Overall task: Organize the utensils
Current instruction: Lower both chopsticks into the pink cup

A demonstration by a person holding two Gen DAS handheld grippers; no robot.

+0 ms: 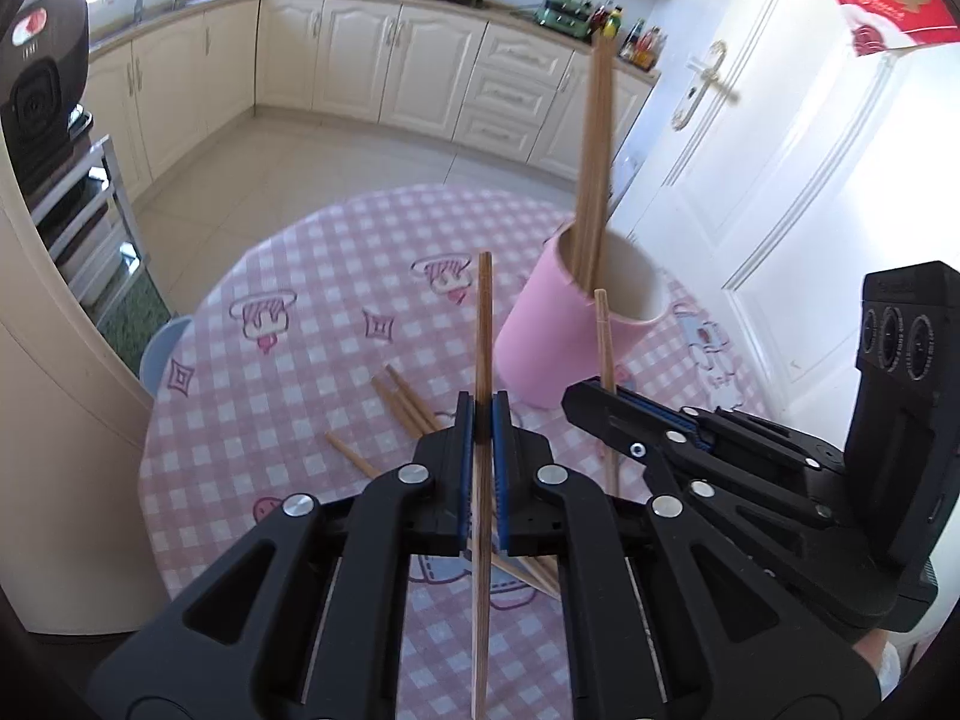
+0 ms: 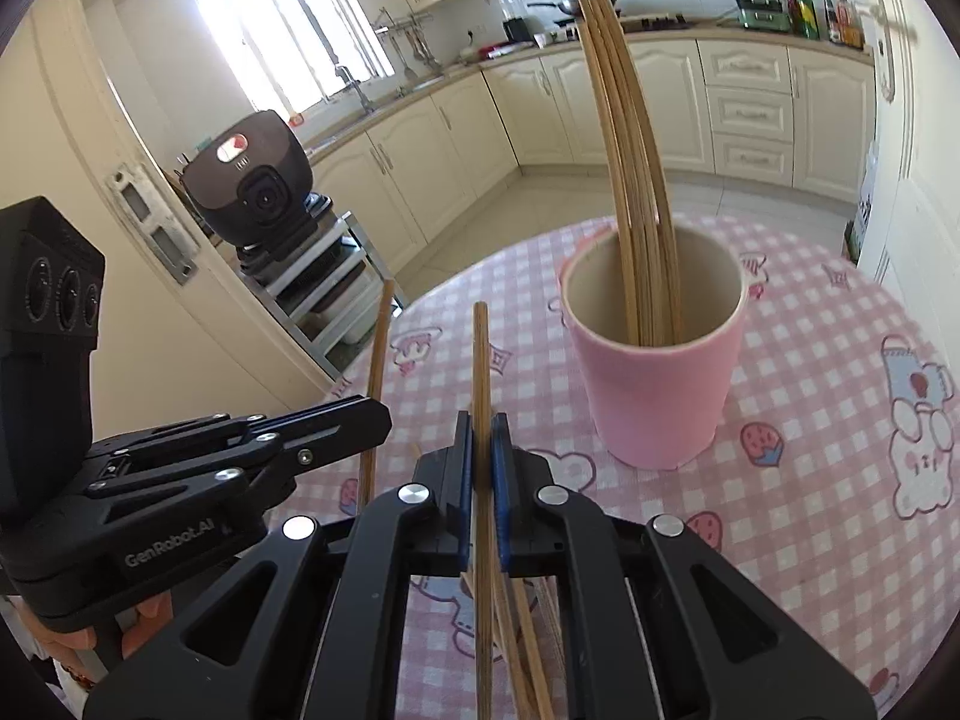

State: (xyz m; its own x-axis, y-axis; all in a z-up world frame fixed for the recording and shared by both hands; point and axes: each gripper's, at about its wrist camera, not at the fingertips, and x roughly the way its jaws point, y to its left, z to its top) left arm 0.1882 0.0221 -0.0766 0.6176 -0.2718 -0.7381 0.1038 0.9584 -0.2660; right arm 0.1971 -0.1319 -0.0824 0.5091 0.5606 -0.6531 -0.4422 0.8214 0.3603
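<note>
In the left wrist view my left gripper [image 1: 483, 405] is shut on one wooden chopstick [image 1: 483, 324], held upright above the table. My right gripper [image 1: 585, 399] sits close on its right, shut on a second chopstick [image 1: 602, 330]. Just beyond both stands a pink cup [image 1: 534, 330] holding several chopsticks [image 1: 594, 138]. Loose chopsticks [image 1: 405, 402] lie on the cloth under the grippers. In the right wrist view my right gripper [image 2: 483, 423] clamps its chopstick [image 2: 481, 360]. The left gripper [image 2: 378, 411] is at the left with its stick [image 2: 378, 348], and the cup [image 2: 654, 402] is ahead on the right.
The round table [image 1: 288, 396] has a pink checked cloth with cartoon prints. A black appliance [image 2: 252, 192] stands on a metal rack left of the table. A blue stool [image 1: 165, 339] is at the table's left edge, and a white door [image 1: 780, 150] is close on the right.
</note>
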